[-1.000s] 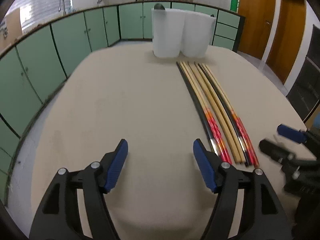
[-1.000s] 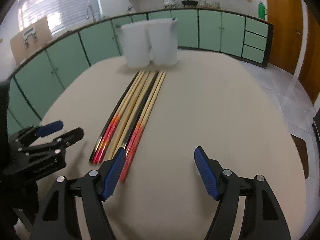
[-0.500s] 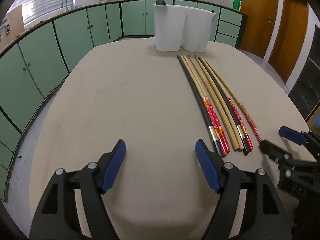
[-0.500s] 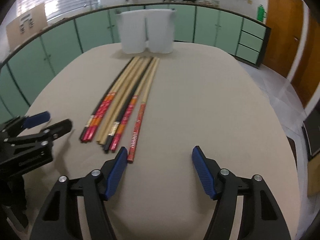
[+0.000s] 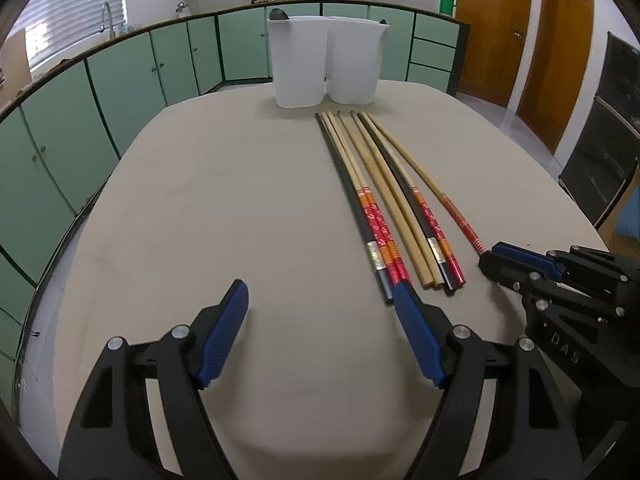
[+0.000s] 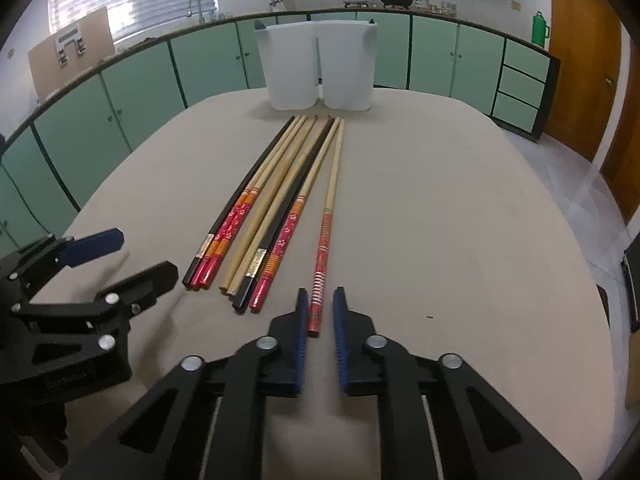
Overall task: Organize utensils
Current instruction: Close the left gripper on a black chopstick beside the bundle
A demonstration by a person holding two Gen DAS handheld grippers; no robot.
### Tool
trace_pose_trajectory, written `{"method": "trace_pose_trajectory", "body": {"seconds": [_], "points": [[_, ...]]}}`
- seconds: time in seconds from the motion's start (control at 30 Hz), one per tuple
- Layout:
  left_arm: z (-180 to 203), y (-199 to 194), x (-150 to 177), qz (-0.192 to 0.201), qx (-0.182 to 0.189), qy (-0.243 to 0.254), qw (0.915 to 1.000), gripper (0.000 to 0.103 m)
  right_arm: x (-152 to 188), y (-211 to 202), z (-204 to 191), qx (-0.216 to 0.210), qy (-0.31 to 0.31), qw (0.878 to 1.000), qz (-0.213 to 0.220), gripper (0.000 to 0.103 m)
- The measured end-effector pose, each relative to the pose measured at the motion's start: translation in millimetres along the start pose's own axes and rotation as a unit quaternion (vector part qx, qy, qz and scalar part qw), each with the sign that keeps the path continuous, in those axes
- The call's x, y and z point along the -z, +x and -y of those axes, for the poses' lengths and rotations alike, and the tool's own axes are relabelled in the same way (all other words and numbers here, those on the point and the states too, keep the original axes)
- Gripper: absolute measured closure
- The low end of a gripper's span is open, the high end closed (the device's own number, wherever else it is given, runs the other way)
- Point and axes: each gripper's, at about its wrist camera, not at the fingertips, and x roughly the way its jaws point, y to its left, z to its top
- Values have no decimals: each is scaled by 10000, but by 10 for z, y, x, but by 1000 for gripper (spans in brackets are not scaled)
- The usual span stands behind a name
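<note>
Several long chopsticks (image 5: 384, 196) lie side by side on the beige table (image 5: 200, 200), tips toward a white two-compartment holder (image 5: 326, 62) at the far end. They also show in the right wrist view (image 6: 272, 200), as does the holder (image 6: 318, 66). One red-handled chopstick (image 6: 320, 276) lies apart at the right of the row. My right gripper (image 6: 321, 300) has its jaws narrowed around that chopstick's near end, a small gap still showing on each side. My left gripper (image 5: 320, 296) is open and empty, left of the row's near ends.
Green cabinets (image 5: 120, 80) ring the room behind the table. Wooden doors (image 5: 520, 32) stand at the right. The right gripper (image 5: 496, 262) shows in the left wrist view by the table's right edge; the left gripper (image 6: 128, 256) shows at the left in the right wrist view.
My right gripper has moved left to the separate red-handled chopstick and its jaws have narrowed around its end. The left gripper has stayed open and barely moved.
</note>
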Motion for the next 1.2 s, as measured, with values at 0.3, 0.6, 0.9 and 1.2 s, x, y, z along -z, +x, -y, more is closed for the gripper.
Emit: {"method": "trace_pose_trajectory", "body": {"seconds": [0.3,0.6,0.9,1.2], "points": [[-53,112,1,-254,-72,-119,9996,28,6,-3,7,-13,34,10000,6,95],[-84,132,-28,-266,-182,-104,9994,29,4,6,5,-34,48,10000,1,95],[-7,145,-62,-172,15,35,9998,84,1,3,1,23,34,10000,18,96],[-16,104,-84,-23,292,-60,9996,97,7,-49,35,-24,113,9998,149,97]]}}
